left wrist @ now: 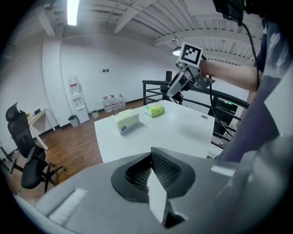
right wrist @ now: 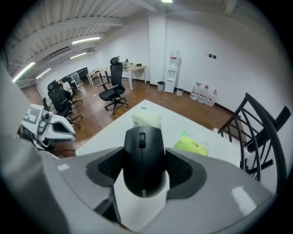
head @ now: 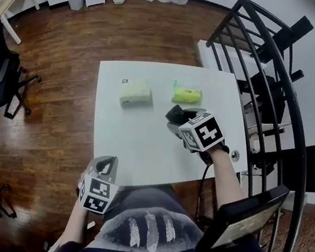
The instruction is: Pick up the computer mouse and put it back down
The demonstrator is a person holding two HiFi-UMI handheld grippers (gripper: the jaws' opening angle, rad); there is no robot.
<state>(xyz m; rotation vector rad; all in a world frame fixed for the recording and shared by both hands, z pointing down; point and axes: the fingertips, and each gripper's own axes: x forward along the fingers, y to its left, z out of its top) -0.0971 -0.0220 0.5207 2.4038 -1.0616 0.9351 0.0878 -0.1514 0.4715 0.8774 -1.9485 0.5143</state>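
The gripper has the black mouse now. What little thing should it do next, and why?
Probably ease it straight down onto the bare white table. The right gripper has its jaws clamped on the sides of the mouse, and the head view shows it over open tabletop just in front of the green pack. I can't tell whether it already touches the table.

On the table (head: 143, 149) the left pack (head: 135, 92) lies beside the right pack (head: 186, 94), the mouse (right wrist: 142, 157) perhaps hovering before the latter.

Bright overhead strip light (left wrist: 72, 11), soft shadows, heavy fisheye + dark corners, fg soft
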